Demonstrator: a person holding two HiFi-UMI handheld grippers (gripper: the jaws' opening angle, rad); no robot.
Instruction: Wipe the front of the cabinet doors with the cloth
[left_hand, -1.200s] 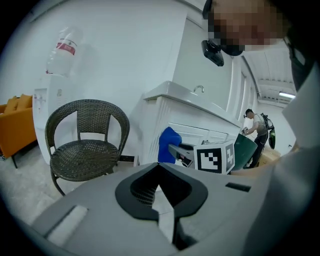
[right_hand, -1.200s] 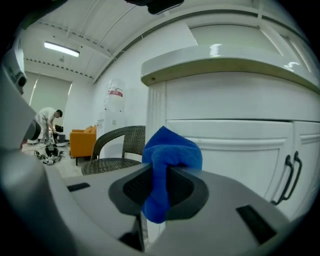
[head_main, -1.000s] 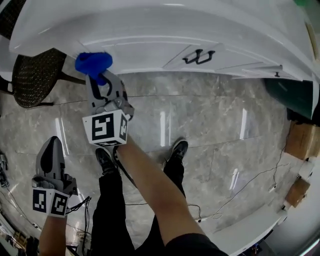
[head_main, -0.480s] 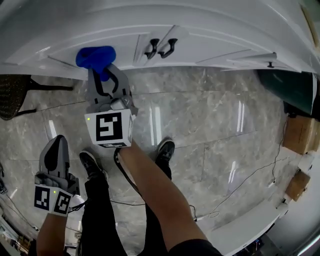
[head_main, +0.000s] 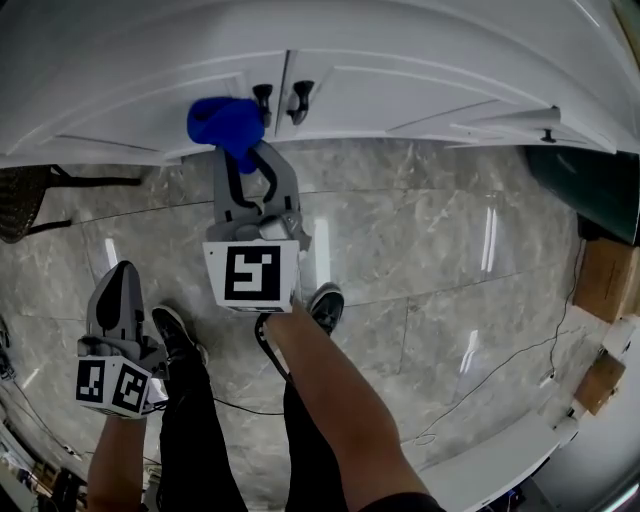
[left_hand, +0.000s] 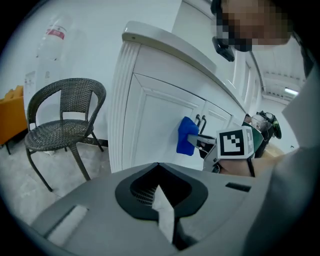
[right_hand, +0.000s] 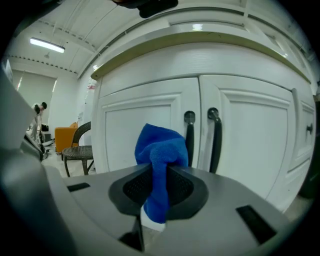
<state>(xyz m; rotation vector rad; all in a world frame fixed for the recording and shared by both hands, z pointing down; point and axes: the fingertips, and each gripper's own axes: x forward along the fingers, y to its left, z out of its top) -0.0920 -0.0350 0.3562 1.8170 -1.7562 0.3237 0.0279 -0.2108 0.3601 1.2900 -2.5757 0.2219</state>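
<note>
1. Our right gripper (right_hand: 157, 187) has its fingers clamped on the blue cloth (right_hand: 159, 150). The bunched end of the cloth lies against the left cabinet door (right_hand: 132, 135), just beside the two dark handles (right_hand: 189, 137).
2. Our left gripper (left_hand: 159, 197) hangs low over the marble floor (head_main: 420, 260), with its fingers together and nothing between them.
3. Beyond the wicker chair (left_hand: 65, 120), a clear bottle (left_hand: 52, 42) bears a red label whose print is too small to read.

No text legible (none anywhere).
</note>
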